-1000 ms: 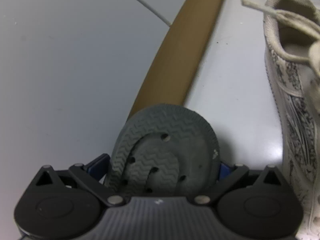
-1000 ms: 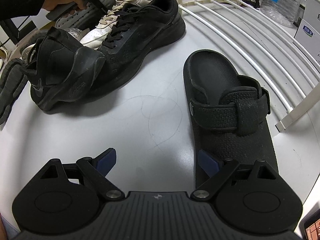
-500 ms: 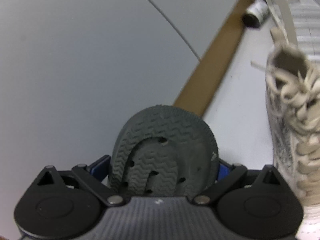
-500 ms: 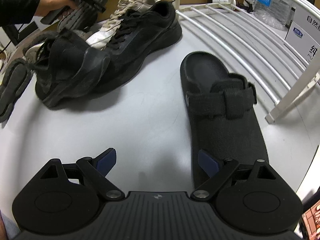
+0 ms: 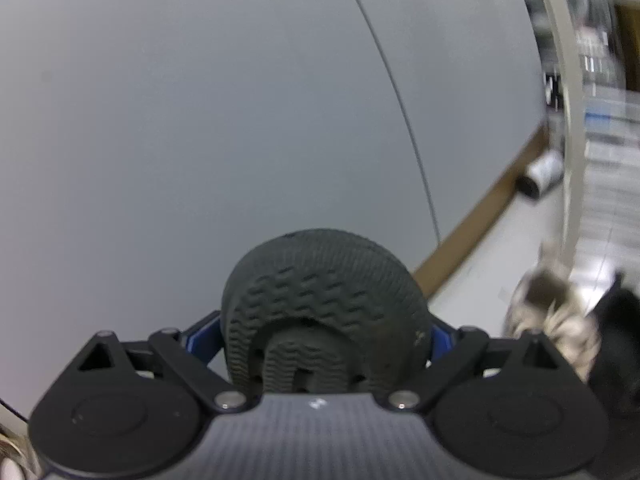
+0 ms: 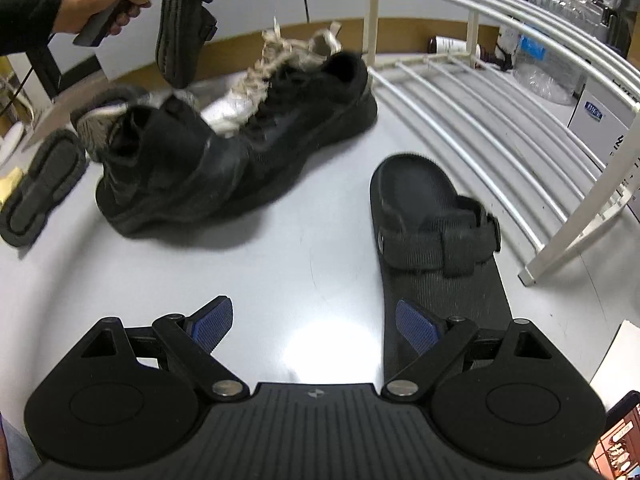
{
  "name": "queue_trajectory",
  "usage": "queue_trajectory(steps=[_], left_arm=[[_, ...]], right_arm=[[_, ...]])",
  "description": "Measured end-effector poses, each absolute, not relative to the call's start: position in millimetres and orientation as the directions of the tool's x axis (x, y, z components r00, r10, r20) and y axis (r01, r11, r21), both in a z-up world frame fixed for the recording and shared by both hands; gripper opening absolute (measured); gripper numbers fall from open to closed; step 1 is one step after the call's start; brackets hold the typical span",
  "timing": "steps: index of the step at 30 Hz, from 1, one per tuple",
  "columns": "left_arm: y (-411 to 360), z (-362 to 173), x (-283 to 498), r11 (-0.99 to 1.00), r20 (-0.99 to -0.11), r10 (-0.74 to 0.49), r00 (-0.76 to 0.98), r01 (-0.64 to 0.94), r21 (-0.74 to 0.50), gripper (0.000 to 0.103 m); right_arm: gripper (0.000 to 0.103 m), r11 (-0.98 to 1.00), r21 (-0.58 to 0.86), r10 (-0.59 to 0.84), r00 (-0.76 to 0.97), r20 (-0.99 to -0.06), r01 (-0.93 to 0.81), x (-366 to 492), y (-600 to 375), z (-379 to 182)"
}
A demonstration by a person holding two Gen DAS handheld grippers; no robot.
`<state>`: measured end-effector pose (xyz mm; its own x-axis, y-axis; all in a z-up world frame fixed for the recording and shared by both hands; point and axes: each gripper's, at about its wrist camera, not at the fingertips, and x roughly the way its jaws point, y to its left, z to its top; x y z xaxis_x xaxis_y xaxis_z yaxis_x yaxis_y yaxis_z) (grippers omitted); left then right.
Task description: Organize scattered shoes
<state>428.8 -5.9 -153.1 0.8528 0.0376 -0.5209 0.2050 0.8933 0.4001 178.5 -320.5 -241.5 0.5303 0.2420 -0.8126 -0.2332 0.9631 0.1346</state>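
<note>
A glossy pale grey counter (image 6: 312, 264) fills the foreground, edged at the back by a brown wooden strip (image 6: 404, 36) below a flat grey wall panel (image 5: 200, 120). A small dark brown bottle with a white label (image 6: 446, 45) lies on its side by that strip. Further right sits a crumpled clear plastic water bottle with a blue label (image 6: 532, 54), with a white cardboard box bearing a blue printed label (image 6: 596, 114) near it.
</note>
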Motion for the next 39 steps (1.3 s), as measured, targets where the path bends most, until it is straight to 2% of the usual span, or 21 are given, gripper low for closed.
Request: queue_trajectory(steps=[17, 20, 25, 28, 33, 36, 39], left_arm=[[31, -72, 311, 0.888, -0.483, -0.125, 0.867, 0.314, 0.335, 0.097], [45, -86, 276, 0.890, -0.460, -0.139, 0.877, 0.315, 0.330, 0.097], [71, -62, 204, 0.909, -0.453, -0.149, 0.879, 0.302, 0.287, 0.097], [45, -88, 219, 0.917, -0.456, -0.149, 0.878, 0.295, 0.268, 0.097], [92, -77, 166, 0.947, -0.482, -0.132, 0.866, 0.254, 0.197, 0.097], [82, -89, 173, 0.952, -0.503, -0.124, 0.855, 0.245, 0.181, 0.097], [96, -89, 145, 0.954, -0.533, -0.125, 0.837, 0.249, 0.167, 0.097]], right_arm=[[0.092, 0.960, 0.176, 0.269, 0.535, -0.801, -0.219, 167, -317, -243], [0.092, 0.959, 0.175, 0.271, 0.535, -0.800, -0.224, 167, -315, -243], [0.092, 0.960, 0.166, 0.264, 0.534, -0.803, -0.225, 165, -314, -243], [0.092, 0.960, 0.160, 0.261, 0.531, -0.806, -0.229, 164, -312, -244], [0.092, 0.958, 0.149, 0.260, 0.526, -0.810, -0.244, 163, -308, -243], [0.092, 0.958, 0.141, 0.255, 0.520, -0.815, -0.249, 163, -306, -245], [0.092, 0.958, 0.138, 0.252, 0.513, -0.820, -0.251, 162, -304, -247]])
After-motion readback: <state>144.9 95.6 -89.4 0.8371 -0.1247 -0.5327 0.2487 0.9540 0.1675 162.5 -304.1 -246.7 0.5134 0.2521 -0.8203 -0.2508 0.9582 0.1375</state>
